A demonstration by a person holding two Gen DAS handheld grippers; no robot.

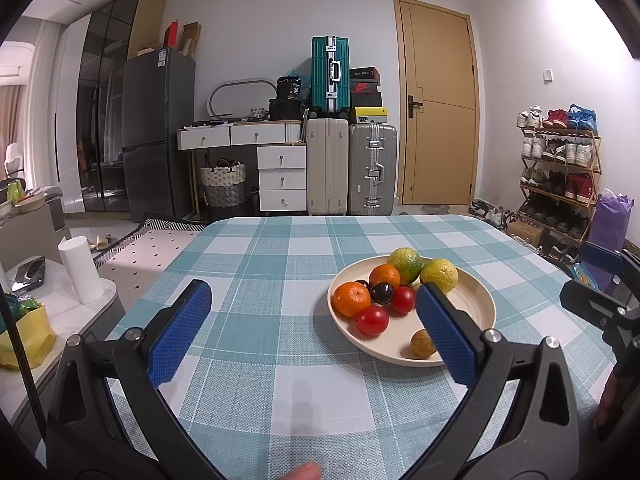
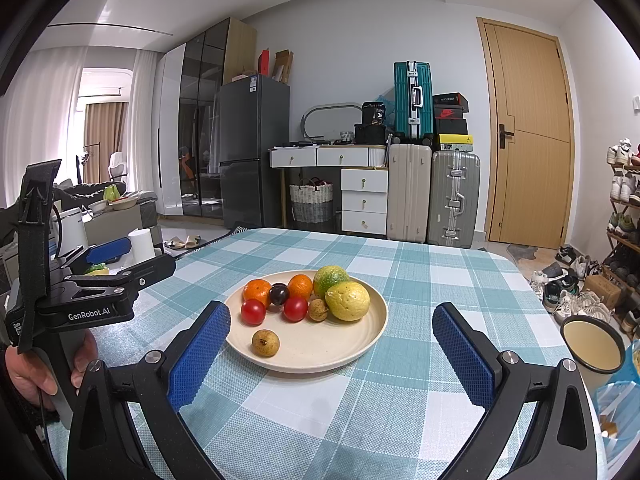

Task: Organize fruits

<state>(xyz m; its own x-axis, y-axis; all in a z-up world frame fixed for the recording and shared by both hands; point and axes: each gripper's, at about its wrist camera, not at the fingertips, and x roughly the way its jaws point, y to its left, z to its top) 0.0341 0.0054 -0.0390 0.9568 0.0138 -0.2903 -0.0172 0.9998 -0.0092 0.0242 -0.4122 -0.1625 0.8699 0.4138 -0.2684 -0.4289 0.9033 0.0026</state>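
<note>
Both my grippers, left (image 1: 312, 328) and right (image 2: 332, 344), gape empty before the plate (image 2: 360, 344); round fruit could roll off if nudged.

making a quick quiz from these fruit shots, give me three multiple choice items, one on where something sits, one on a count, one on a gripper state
1. Where does the lone small brown fruit lie?
A. on the tablecloth
B. on the plate, apart from the cluster
C. in the mug

2. How many red tomatoes are on the plate?
A. one
B. two
C. four

3. What state is the right gripper in?
A. open, holding nothing
B. shut on an orange
C. shut on the plate rim

Answers:
1 B, it sits alone near the plate's front edge.
2 B, one tomato and another show.
3 A, the blue pads stand wide apart with only table and plate between.
</note>
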